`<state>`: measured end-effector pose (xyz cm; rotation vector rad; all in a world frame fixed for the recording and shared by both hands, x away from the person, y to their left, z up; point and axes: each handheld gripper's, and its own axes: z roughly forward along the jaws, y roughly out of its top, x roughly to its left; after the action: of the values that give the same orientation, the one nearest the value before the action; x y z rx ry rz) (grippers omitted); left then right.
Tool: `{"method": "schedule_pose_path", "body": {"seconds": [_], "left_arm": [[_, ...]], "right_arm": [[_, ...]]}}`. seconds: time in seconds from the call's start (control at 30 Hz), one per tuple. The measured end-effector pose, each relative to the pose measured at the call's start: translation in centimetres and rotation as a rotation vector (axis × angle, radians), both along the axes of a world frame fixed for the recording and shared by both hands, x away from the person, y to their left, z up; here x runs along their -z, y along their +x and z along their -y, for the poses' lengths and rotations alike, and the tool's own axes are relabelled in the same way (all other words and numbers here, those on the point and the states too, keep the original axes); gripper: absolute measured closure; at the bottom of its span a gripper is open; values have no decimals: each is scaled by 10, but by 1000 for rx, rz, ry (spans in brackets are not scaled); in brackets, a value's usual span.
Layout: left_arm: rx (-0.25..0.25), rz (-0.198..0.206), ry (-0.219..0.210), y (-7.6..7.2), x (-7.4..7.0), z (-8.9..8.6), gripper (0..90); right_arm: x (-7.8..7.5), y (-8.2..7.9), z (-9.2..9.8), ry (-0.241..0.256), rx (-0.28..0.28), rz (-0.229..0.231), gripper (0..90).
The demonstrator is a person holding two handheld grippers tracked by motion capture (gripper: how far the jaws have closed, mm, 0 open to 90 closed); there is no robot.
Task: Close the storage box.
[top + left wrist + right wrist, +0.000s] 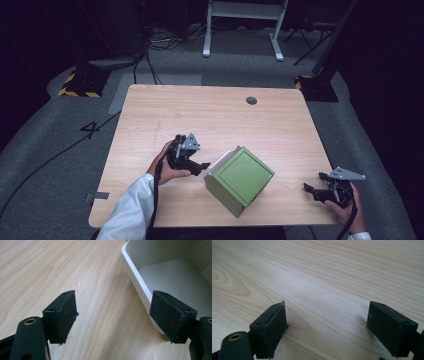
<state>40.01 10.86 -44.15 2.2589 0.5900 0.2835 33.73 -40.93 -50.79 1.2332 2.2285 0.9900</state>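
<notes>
A: Where's the box?

B: Green box (pixel 240 180), lower middle of the high view, lying on its side on the table (pixel 210 115), white open mouth facing left. In the left gripper view the white inside (pixel 175 272) fills the upper right.

A: Left gripper?

B: Left gripper (pixel 200 167), just left of the box in the high view. Jaws spread wide, nothing between them. In its own view the right-hand pad (pixel 170 315) sits in front of the white rim, the other pad (pixel 63 315) over bare wood. Can't tell if it touches the rim.

A: Right one?

B: Right gripper (pixel 312 190), lower right, well apart from the box. Jaws apart too, empty; bare wood ahead of them in its own view.

A: Step?

B: Looks like the approach to grab the rim. Nothing gripped yet.

A: Next move?

B: My guess: slide the left gripper forward so the wall lands between the pads, then squeeze. The right one likely needs to come in and steady the green side.
</notes>
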Motion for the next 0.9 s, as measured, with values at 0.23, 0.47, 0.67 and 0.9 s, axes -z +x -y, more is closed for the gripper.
{"method": "schedule_pose_path", "body": {"seconds": [0.23, 0.47, 0.67, 0.9], "left_arm": [[-51, 48, -14, 2, -10, -11, 215], [-95, 96, 3, 1, -16, -23, 212], [-135, 117, 17, -1, -18, -38, 205], [-167, 130, 45, -4, -20, -55, 193]], "right_arm": [[0, 0, 0, 0, 0, 0, 160], [0, 0, 0, 0, 0, -1, 160], [0, 0, 0, 0, 0, -1, 160], [0, 0, 0, 0, 0, -1, 160]]}}
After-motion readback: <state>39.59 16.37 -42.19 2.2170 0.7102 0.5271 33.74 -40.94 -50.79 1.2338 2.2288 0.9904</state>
